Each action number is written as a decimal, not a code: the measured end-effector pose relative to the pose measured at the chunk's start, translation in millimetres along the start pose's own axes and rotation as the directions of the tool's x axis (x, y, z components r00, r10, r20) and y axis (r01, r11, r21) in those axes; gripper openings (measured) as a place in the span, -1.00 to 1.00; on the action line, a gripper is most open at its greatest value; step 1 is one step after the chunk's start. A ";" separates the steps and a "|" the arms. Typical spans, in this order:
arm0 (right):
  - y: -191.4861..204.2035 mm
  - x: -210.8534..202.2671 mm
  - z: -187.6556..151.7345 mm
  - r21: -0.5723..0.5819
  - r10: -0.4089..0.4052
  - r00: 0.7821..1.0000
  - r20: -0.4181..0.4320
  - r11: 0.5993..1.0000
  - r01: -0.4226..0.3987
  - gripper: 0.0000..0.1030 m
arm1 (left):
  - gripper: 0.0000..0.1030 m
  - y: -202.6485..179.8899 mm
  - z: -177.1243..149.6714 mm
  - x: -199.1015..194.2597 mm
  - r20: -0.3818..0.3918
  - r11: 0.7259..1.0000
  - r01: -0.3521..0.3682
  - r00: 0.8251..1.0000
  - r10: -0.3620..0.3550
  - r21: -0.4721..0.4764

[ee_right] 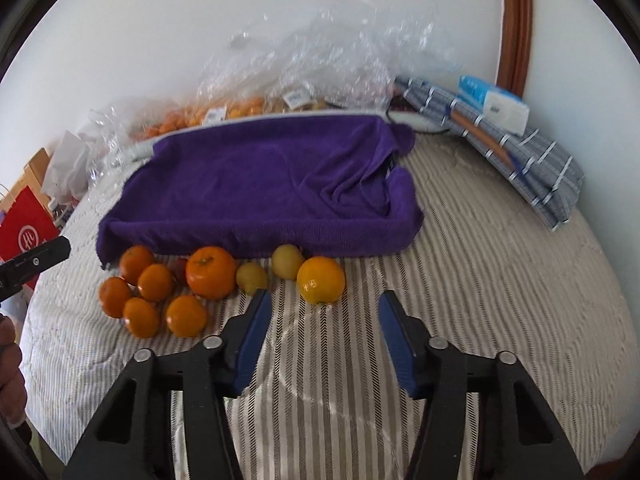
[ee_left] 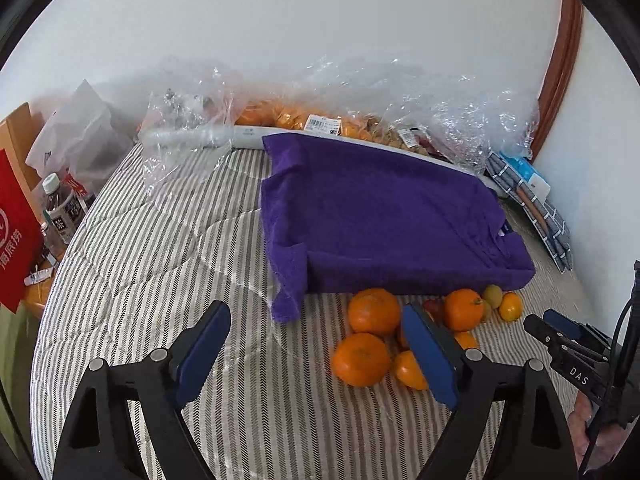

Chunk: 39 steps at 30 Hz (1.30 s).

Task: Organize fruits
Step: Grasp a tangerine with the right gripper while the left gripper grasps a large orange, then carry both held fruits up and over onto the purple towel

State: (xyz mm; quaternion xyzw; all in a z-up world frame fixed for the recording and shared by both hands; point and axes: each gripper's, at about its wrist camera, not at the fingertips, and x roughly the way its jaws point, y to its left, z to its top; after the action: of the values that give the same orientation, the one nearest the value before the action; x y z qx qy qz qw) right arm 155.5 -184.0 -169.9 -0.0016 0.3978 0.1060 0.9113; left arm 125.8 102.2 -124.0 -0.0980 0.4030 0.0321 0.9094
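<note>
Several oranges lie in a loose heap on the striped bed in front of a purple towel (ee_left: 380, 216) (ee_right: 260, 184) draped over a box-like shape. My left gripper (ee_left: 317, 310) is open, with nothing between its pads. One orange (ee_left: 374, 310) lies just past its right finger (ee_left: 428, 352), which hides part of another. My right gripper (ee_right: 324, 298) is open, tips just short of a yellow-orange fruit (ee_right: 320, 280), and the pads do not touch it. Two pale yellow fruits (ee_right: 251, 277) and a large orange (ee_right: 211, 272) sit left of it. The right gripper's tip (ee_left: 560, 328) shows in the left wrist view.
Clear plastic bags of oranges (ee_left: 304, 120) (ee_right: 224, 114) lie along the wall behind the towel. Water bottles (ee_left: 60, 216) and a red bag (ee_left: 16, 232) stand off the bed's left edge. A folded grey checked cloth (ee_right: 520, 160) with a tissue pack (ee_right: 500, 104) lies at the right.
</note>
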 end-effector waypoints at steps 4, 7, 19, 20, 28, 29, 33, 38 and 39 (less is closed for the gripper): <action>-3.2 28.1 1.8 0.021 0.035 0.998 -0.052 0.999 -0.034 -0.14 | 0.69 14.8 -3.0 16.8 -0.037 1.000 0.009 0.999 -0.010 -0.020; -3.7 40.8 6.1 0.025 0.041 0.997 -0.059 0.999 -0.040 -0.21 | 0.66 21.5 -5.8 24.2 -0.057 0.999 0.043 0.997 -0.045 -0.033; -3.0 41.3 1.0 -0.009 0.009 0.999 -0.034 1.000 -0.009 -0.33 | 0.25 -5.8 -26.6 33.9 -0.121 0.984 0.175 0.978 -0.170 0.033; -4.2 39.2 -0.4 -0.008 0.011 0.999 -0.035 1.000 -0.012 -0.33 | 0.14 -7.1 -27.6 36.3 -0.128 0.984 0.178 0.977 -0.172 0.031; -7.1 28.8 -16.1 0.000 0.030 0.998 -0.049 1.000 -0.030 -0.33 | -0.05 -10.8 -32.5 48.0 -0.157 0.973 0.229 0.961 -0.227 -0.009; -5.1 27.7 -17.4 -0.008 0.018 0.999 -0.038 1.000 -0.019 -0.33 | -0.06 -12.1 -33.3 47.9 -0.150 0.975 0.224 0.963 -0.222 -0.002; 2.1 26.6 -21.8 -0.040 0.002 1.000 -0.015 0.999 -0.003 -0.33 | -0.25 -12.6 -35.7 47.0 -0.142 0.974 0.224 0.965 -0.219 0.024; 4.0 23.3 -23.4 -0.052 0.003 1.000 -0.003 0.999 -0.003 -0.33 | -0.27 -3.4 -35.5 41.7 -0.126 0.974 0.226 0.966 -0.224 -0.004; 4.3 23.3 -23.2 -0.054 -0.002 1.000 -0.001 0.999 0.002 -0.33 | -0.27 -1.4 -35.3 40.3 -0.121 0.976 0.220 0.968 -0.219 -0.009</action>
State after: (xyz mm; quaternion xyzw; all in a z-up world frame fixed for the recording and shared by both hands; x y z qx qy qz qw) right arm 153.2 -177.3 -202.3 -0.0266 0.3952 0.1156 0.9109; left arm 127.5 92.7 -176.7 -0.1417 0.4443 -0.0756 0.8813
